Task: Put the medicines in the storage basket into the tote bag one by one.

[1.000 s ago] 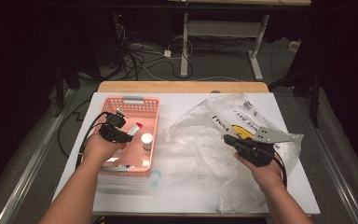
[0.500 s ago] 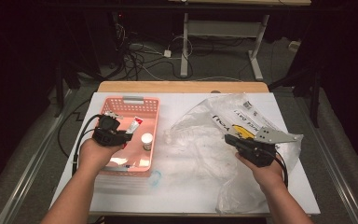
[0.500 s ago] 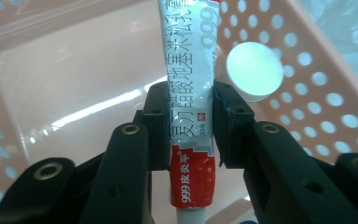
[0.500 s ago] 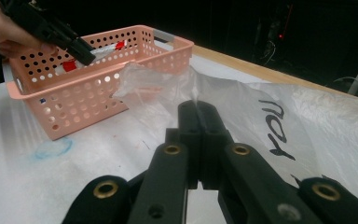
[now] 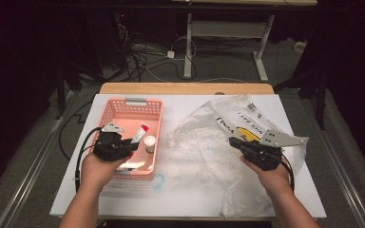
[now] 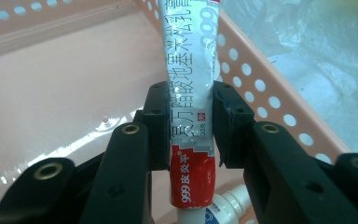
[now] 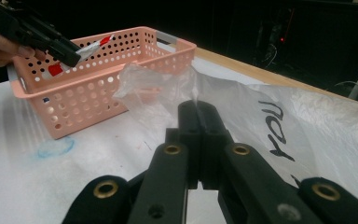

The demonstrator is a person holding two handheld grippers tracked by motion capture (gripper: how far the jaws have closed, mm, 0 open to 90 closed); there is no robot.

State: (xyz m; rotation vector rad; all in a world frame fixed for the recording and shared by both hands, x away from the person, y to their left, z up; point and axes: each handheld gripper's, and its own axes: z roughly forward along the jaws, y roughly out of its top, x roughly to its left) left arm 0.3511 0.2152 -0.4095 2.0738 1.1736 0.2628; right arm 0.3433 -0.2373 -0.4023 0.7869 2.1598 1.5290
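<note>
This is looking like a lab or test room set up for recording. A white worktop (image 5: pixel 180 199) with a wooden far edge is standing in a darkened space. Beyond that far edge, loose cables (image 5: pixel 142 57) are lying tangled on the grey floor (image 5: pixel 228 66), and a white metal desk frame (image 5: pixel 228 33) is standing behind them.

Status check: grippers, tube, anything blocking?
Left gripper shut on tube, over basket. Right gripper shut on plastic bag. Small bottle in basket; nothing blocking.

High view overhead; gripper views close, share basket (image 5: pixel 133 107)
</note>
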